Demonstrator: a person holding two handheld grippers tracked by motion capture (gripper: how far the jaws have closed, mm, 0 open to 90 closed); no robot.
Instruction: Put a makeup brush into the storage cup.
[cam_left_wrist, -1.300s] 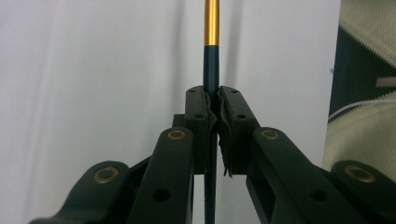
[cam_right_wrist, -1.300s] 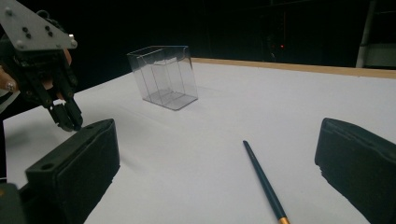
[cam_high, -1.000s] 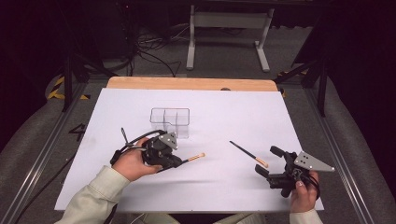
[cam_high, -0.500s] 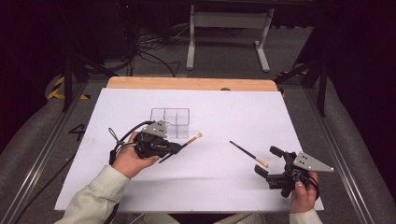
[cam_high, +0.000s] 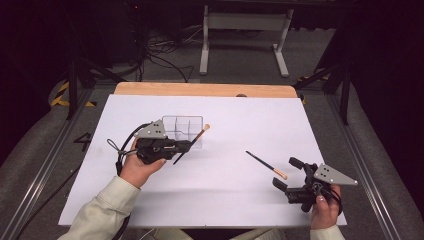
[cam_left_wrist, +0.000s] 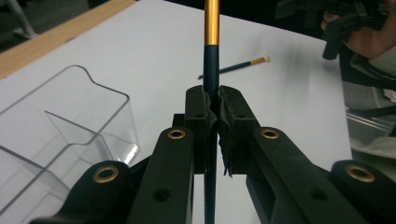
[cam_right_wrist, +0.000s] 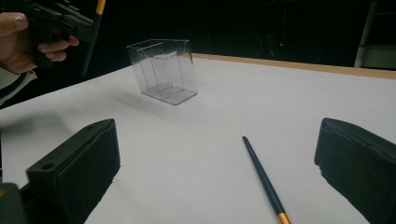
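currently left gripper is clamped on a thin brush by its dark handle, held up just near-side of the clear plastic organizer. risk: slim round handle could swivel in the pads, so the tip misses a compartment or tips the light box. second brush lies flat on the smooth white table, right gripper gaping wide beside it.

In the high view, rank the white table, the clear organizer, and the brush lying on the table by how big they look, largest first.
1. White table, by far the largest.
2. Clear organizer, partly hidden by the left hand-held gripper.
3. Lying brush: about as long as the organizer is wide, but very thin, so it covers the least area.
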